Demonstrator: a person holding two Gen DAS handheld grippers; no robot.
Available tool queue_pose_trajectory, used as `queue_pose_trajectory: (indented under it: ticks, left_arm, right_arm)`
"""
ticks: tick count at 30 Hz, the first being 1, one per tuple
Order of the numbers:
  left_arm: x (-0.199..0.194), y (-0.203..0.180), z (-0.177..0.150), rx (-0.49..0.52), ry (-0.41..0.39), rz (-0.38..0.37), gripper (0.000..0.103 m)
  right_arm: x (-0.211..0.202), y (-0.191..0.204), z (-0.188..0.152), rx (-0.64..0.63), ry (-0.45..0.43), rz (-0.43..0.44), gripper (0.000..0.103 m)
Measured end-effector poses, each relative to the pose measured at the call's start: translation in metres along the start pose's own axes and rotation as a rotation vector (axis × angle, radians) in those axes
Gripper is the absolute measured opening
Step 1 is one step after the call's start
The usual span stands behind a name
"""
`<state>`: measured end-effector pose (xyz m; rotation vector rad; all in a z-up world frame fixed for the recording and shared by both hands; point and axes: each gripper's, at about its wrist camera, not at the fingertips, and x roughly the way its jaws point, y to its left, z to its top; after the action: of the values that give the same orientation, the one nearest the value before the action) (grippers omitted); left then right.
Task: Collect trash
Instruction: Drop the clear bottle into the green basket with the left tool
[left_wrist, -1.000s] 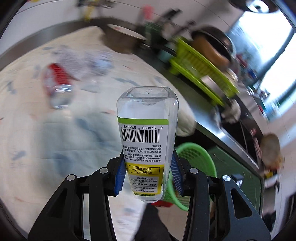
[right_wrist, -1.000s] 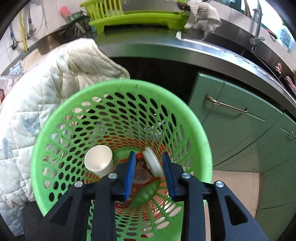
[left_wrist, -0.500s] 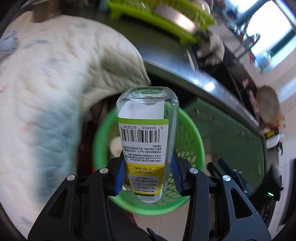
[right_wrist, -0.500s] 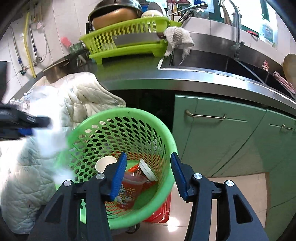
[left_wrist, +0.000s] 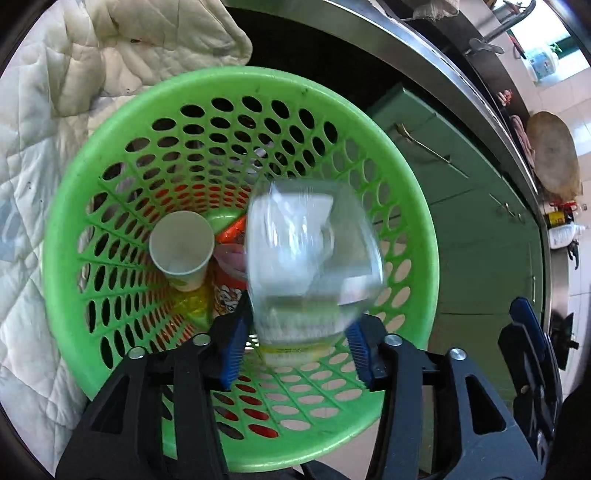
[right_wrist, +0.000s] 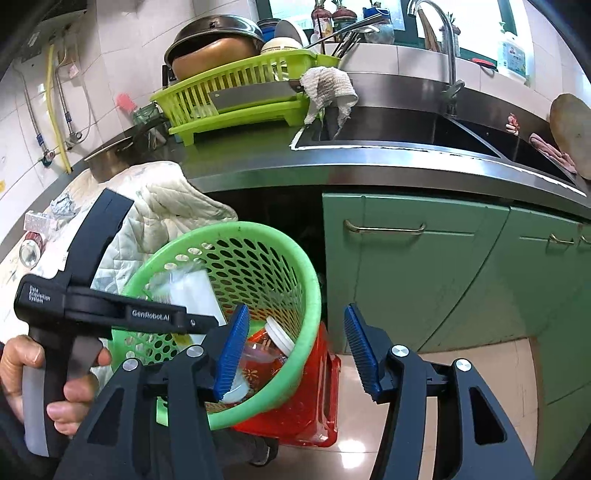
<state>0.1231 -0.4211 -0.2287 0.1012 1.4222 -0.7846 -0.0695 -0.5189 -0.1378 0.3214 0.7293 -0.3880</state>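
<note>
Through our left wrist camera, our left gripper (left_wrist: 295, 350) hangs over the green basket (left_wrist: 406, 206); its jaws have just been opening, and the blurred clear bottle (left_wrist: 310, 258) sits loose between the pads above a paper cup (left_wrist: 181, 251).

From our right wrist camera, our right gripper (right_wrist: 295, 350) is empty, its jaws having just been widening beside the basket, which stands on the floor below the worktop (right_wrist: 369, 162).
</note>
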Motion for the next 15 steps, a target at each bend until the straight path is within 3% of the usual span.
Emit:
queue_pose_trajectory:
  ticks: [5,15]
  left_arm:
    - [-0.013,0.007,-0.005,-0.002,-0.022,-0.019,0.055]
    - [-0.090,0.038,-0.004,-0.037,-0.163,-0.040,0.064]
  right_arm:
    - [-0.003,0.005,0.004,-0.012,-0.017,0.012,0.052]
    - [-0.010,0.035,0.019,-0.066,-0.051,0.047,0.057]
